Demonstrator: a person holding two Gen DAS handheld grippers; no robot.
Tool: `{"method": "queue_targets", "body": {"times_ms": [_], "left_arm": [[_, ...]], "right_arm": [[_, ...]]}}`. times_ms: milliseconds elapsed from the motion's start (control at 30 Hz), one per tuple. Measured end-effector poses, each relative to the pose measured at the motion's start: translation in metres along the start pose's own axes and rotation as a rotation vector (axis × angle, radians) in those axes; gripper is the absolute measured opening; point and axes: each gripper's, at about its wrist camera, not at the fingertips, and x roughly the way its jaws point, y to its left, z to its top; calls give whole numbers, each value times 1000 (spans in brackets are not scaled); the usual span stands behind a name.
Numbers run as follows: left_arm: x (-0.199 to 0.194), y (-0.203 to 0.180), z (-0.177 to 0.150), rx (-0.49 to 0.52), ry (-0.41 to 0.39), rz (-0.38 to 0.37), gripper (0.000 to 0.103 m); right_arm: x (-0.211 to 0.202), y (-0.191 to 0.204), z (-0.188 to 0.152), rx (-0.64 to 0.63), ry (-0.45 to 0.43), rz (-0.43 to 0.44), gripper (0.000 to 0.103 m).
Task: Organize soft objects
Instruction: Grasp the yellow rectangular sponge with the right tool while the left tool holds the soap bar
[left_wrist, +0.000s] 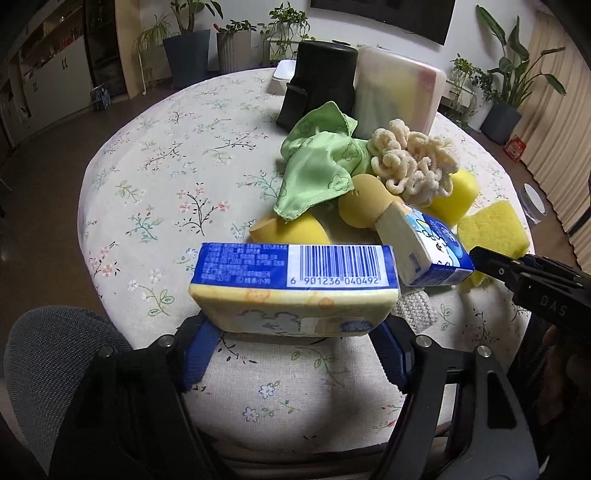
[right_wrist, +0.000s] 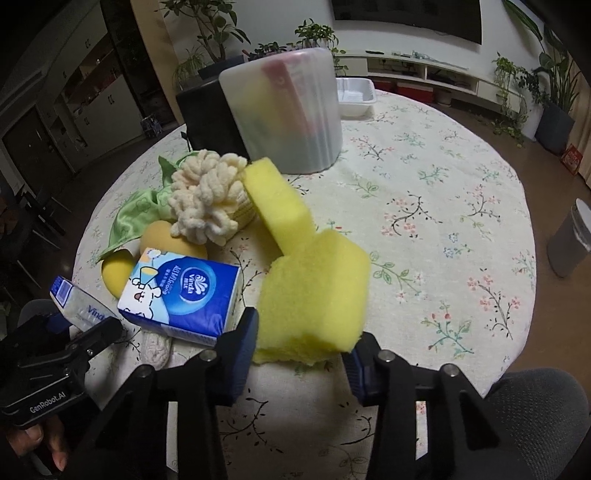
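Note:
My left gripper (left_wrist: 295, 328) is shut on a blue tissue pack (left_wrist: 291, 284), barcode side up, held above the table. My right gripper (right_wrist: 303, 350) is shut on a yellow sponge (right_wrist: 314, 291), lifted off the cloth. A second tissue pack (right_wrist: 184, 295) lies in front of a pile: green cloth (left_wrist: 317, 162), cream chenille mitt (right_wrist: 207, 199), round yellow sponges (left_wrist: 365, 203), another yellow block sponge (right_wrist: 280, 199). A translucent bin (right_wrist: 291, 110) and a black bin (left_wrist: 317, 81) stand behind the pile.
A round table with a floral cloth (right_wrist: 443, 206). A white tray (right_wrist: 354, 96) sits at the far edge. A knitted cloth (right_wrist: 155, 347) lies under the tissue pack. Potted plants and cabinets stand around the room. A grey chair (left_wrist: 44, 369) is near me.

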Motion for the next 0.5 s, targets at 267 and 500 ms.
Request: {"method": "queue_targets", "body": {"times_ms": [267,500], "left_arm": [[-5,3,2,-2,-27,-2,73],[-9,2,2,15,-46,0,72]], "right_arm": [[-12,-7,4,8,-31,-4,28],[-25,-12,8,4,-66,-23,26]]}}
